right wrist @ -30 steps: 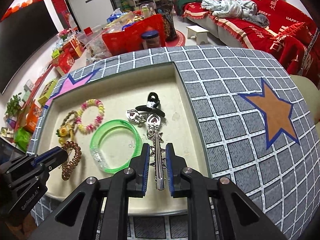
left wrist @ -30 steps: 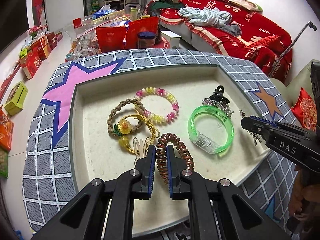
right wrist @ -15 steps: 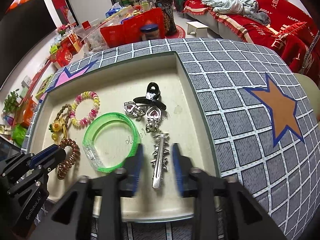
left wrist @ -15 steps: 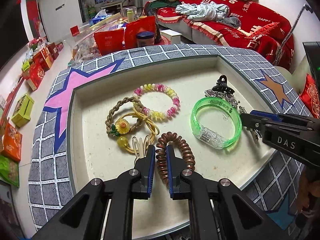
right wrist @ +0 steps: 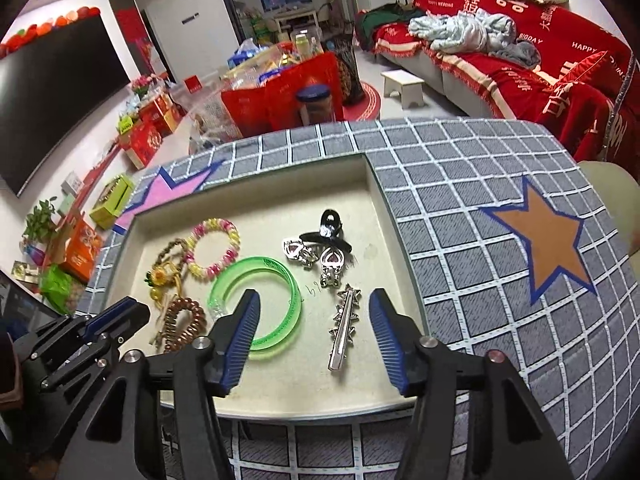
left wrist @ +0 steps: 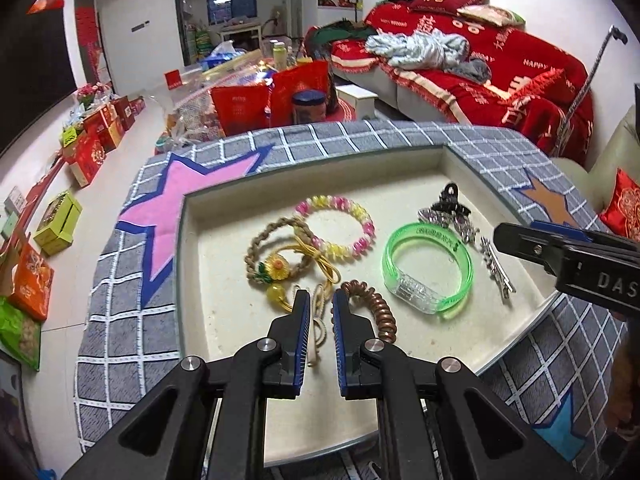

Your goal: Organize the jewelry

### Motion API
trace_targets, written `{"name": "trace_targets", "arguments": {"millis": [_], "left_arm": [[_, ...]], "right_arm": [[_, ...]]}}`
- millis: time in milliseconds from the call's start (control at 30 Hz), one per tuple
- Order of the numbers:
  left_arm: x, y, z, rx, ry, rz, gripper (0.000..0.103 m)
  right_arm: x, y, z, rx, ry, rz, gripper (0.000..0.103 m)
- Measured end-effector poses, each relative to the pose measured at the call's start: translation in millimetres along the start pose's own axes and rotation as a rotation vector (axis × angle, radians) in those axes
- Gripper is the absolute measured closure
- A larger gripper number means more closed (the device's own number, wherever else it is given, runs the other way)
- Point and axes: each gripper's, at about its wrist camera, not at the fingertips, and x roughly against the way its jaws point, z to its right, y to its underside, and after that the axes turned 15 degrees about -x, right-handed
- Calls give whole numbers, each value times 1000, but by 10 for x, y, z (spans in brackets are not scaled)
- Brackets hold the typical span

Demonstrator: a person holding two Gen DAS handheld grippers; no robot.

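**Jewelry spread in the tray, right gripper wide above the silver clip**

The right gripper (right wrist: 314, 300) hangs spread wide over the near edge of the cream tray (right wrist: 280, 196). Between and just ahead of its blue pads lies the silver star hair clip (right wrist: 343, 326), long and narrow, flat on the tray floor and touched by neither pad. The left pad overlaps the rim of the translucent green bangle (right wrist: 256, 300) in this view; whether it touches cannot be told.

The left gripper (left wrist: 321, 300) has its fingers close together with a narrow gap, a pale looped hair tie (left wrist: 319, 322) lying in that gap; whether the pads pinch it cannot be told. Just right of it sits the brown spiral hair tie (left wrist: 376, 306). Farther out lie a braided tie with a yellow flower (left wrist: 276, 266) and a pink-and-yellow spiral bracelet (left wrist: 340, 228), overlapping each other. Toward the tray's far right are heart-shaped silver clips (right wrist: 318, 258) and a black claw clip (right wrist: 330, 226), clustered together. The tray is sunk in a desk covered with grey checked cloth (right wrist: 460, 184).
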Motion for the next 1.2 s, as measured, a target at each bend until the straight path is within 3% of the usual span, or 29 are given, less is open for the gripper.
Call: {"name": "trace_targets", "arguments": {"millis": [200, 233, 267, 333, 433, 667, 867, 967, 1200], "left_arm": [[180, 34, -37, 17, -49, 43, 71], [208, 46, -50, 26, -55, 47, 30], [230, 62, -58, 35, -64, 49, 0], [320, 85, -67, 46, -123, 87, 0], [379, 111, -57, 27, -132, 92, 0], [497, 297, -33, 67, -151, 89, 0], [592, 479, 24, 106, -184, 78, 0], [626, 552, 50, 128, -192, 74, 0], [630, 675, 104, 161, -205, 57, 0]], "right_arm": [[155, 62, 4, 6, -16, 31, 36], [169, 77, 7, 8, -18, 34, 36], [183, 93, 12, 8, -18, 38, 36], [212, 123, 22, 12, -18, 44, 35], [254, 171, 34, 23, -14, 60, 26], [357, 340, 33, 60, -6, 88, 22], [424, 495, 48, 88, -2, 126, 12], [438, 573, 55, 100, -7, 140, 0], [453, 700, 77, 119, -3, 168, 0]]}}
